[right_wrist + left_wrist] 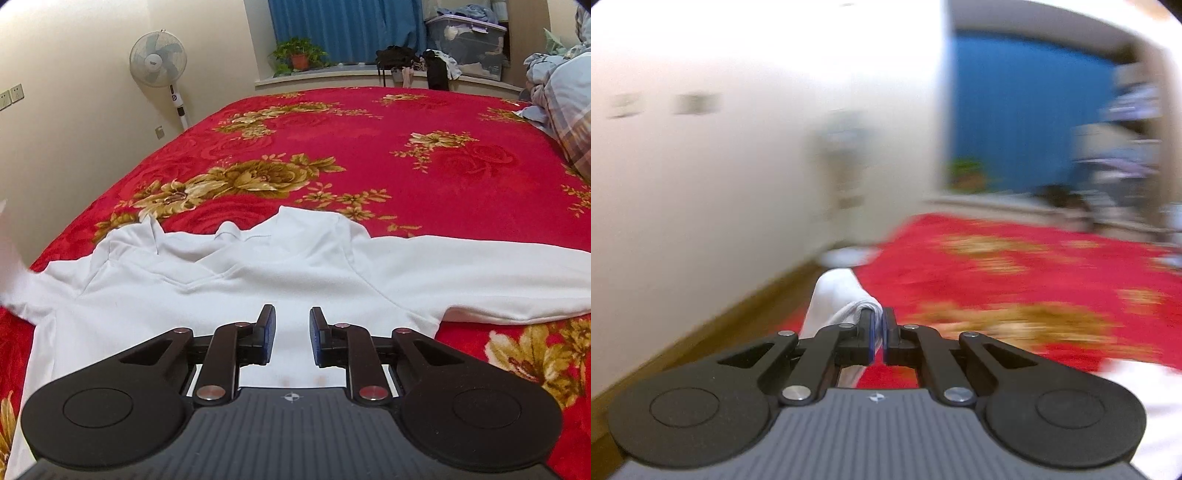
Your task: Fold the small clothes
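Observation:
A white long-sleeved top (229, 284) lies flat on a red flowered bedspread (369, 155), collar away from me, one sleeve (480, 277) stretched out to the right. My right gripper (292, 325) is open and empty, hovering over the top's chest. My left gripper (878, 321) is shut on the white left sleeve (834, 299), which is lifted off the bed; that view is blurred by motion. The lifted sleeve shows as a white blur at the left edge of the right wrist view (11, 258).
A standing fan (159, 66) is by the wall at the bed's far left corner. A potted plant (299, 55), dark bags and a plastic storage box (469, 40) sit on the sill under blue curtains. A plaid quilt (565, 99) lies at the bed's right edge.

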Available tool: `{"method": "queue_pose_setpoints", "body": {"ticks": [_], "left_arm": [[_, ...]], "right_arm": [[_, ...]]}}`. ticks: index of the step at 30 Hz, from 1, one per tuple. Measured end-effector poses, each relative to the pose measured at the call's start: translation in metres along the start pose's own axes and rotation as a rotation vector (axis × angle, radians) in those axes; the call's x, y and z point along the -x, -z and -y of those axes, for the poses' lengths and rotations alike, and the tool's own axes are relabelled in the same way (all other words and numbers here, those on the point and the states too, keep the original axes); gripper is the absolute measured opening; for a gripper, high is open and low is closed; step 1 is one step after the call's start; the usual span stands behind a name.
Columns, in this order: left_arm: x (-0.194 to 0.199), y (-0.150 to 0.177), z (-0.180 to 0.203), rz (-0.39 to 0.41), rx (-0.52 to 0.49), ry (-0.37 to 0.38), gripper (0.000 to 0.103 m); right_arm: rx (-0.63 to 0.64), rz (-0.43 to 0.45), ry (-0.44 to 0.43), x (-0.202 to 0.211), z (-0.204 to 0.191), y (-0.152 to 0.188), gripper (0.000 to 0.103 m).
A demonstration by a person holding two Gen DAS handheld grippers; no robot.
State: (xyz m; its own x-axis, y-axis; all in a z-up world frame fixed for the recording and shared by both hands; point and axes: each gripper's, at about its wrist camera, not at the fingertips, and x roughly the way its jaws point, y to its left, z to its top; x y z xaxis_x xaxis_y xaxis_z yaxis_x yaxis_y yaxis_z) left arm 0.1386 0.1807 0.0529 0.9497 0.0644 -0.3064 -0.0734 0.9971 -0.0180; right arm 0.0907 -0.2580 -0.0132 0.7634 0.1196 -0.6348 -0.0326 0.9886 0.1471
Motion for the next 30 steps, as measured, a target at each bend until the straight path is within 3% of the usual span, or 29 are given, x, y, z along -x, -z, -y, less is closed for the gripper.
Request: {"method": "queue_pose_setpoints", "body": {"ticks": [2, 4, 5, 7, 9, 11, 14, 16, 22, 26, 30], "left_arm": [[0.009, 0.006, 0.044, -0.057, -0.017, 0.270, 0.006], [0.008, 0.017, 0.079, -0.199, -0.070, 0.543, 0.028], [0.010, 0.022, 0.090, -0.229, -0.111, 0.603, 0.028], [0.006, 0.024, 0.090, -0.239, -0.127, 0.564, 0.028], [-0.012, 0.021, 0.067, -0.275, -0.021, 0.502, 0.028], [-0.032, 0.021, 0.034, -0.312, 0.067, 0.353, 0.028], [-0.064, 0.031, -0.001, -0.442, 0.098, 0.101, 0.028], [-0.079, 0.040, -0.013, -0.515, 0.112, 0.018, 0.028], [-0.094, 0.050, -0.028, -0.623, 0.111, -0.009, 0.032], [-0.095, 0.061, -0.034, -0.659, 0.118, -0.017, 0.032], [-0.084, 0.059, -0.032, -0.653, 0.086, -0.021, 0.032]], "right_arm": [[0.004, -0.008, 0.001, -0.002, 0.000, 0.002, 0.021], [-0.003, -0.020, 0.002, -0.005, 0.001, 0.004, 0.021], [-0.011, -0.029, 0.001, -0.006, 0.002, 0.005, 0.021], [-0.029, -0.038, -0.004, -0.008, 0.003, 0.007, 0.021], [-0.048, -0.040, -0.019, -0.008, 0.004, 0.007, 0.021], [-0.061, -0.036, -0.035, -0.007, 0.004, 0.007, 0.021], [-0.083, -0.031, -0.071, -0.008, 0.003, 0.007, 0.022], [-0.090, -0.029, -0.102, -0.011, -0.004, 0.008, 0.022], [0.090, 0.022, -0.197, -0.028, -0.074, -0.002, 0.023], [0.173, 0.016, -0.253, -0.061, -0.129, -0.015, 0.045], [0.292, -0.037, -0.229, -0.101, -0.178, -0.018, 0.045]]}}
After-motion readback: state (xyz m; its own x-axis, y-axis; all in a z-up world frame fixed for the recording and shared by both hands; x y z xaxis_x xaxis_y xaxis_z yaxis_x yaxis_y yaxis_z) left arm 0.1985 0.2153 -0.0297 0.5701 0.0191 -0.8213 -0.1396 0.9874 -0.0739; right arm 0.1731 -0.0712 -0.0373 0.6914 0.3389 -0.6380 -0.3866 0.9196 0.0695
